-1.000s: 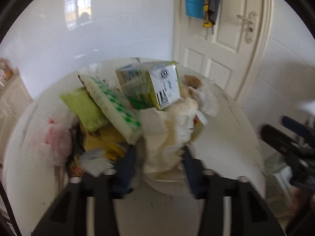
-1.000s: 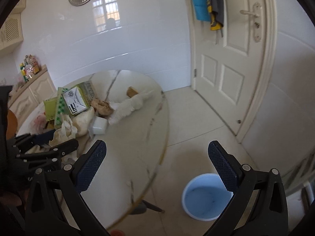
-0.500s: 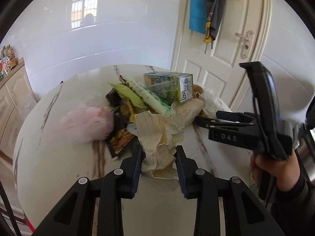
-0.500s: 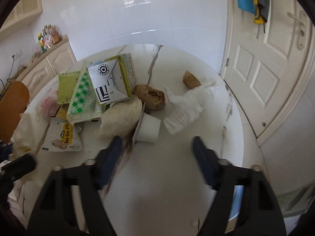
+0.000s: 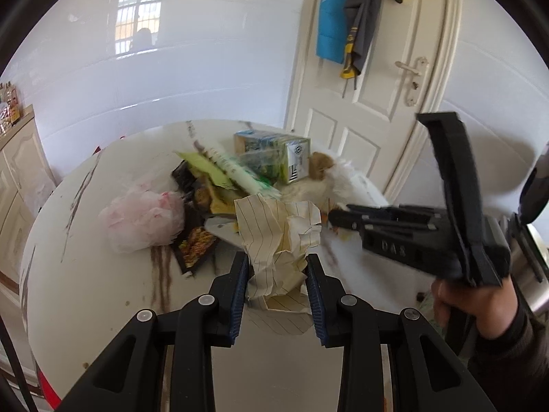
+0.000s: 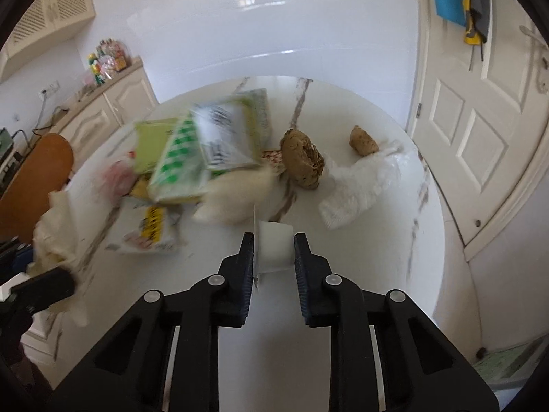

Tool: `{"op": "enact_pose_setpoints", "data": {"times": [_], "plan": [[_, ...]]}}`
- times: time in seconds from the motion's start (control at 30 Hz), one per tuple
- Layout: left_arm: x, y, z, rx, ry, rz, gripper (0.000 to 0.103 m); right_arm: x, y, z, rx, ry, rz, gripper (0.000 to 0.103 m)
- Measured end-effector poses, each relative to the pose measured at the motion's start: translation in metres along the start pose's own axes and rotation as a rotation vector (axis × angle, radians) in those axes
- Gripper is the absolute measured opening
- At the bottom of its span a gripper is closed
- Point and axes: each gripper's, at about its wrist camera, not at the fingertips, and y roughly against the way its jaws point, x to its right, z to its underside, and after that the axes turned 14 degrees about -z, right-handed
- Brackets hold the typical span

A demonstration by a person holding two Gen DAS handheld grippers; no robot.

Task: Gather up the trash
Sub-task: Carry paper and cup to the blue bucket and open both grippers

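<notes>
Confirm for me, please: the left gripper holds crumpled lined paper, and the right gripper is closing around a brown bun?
Not quite. The left gripper does hold the lined paper, but the right gripper brackets a white cup, as the right wrist view shows; the bun lies farther back.

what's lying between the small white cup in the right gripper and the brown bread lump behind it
Only bare marble table, streaked by a brown vein, lies between the white cup and the bread lump, in the right wrist view.
</notes>
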Motion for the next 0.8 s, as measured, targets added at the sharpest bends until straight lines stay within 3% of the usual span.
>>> {"op": "enact_pose_setpoints", "data": {"times": [0.27, 0.43, 0.63, 0.8], "plan": [[0.052, 0.013, 0.002, 0.012, -0.065, 0.057, 0.03, 0.008, 0.069, 0.031, 0.116, -0.041, 0.008, 0.021], [0.119, 0.003, -0.004, 0.0, -0.151, 0.148, 0.03, 0.044, 0.135, 0.063, 0.202, -0.115, 0.114, 0.021], [0.222, -0.053, -0.002, -0.073, -0.29, 0.228, 0.03, 0.119, 0.179, 0.111, 0.207, -0.26, 0.243, 0.021], [0.281, -0.121, 0.005, -0.17, -0.369, 0.262, 0.03, 0.179, 0.175, 0.141, 0.177, -0.358, 0.283, 0.021]]}}
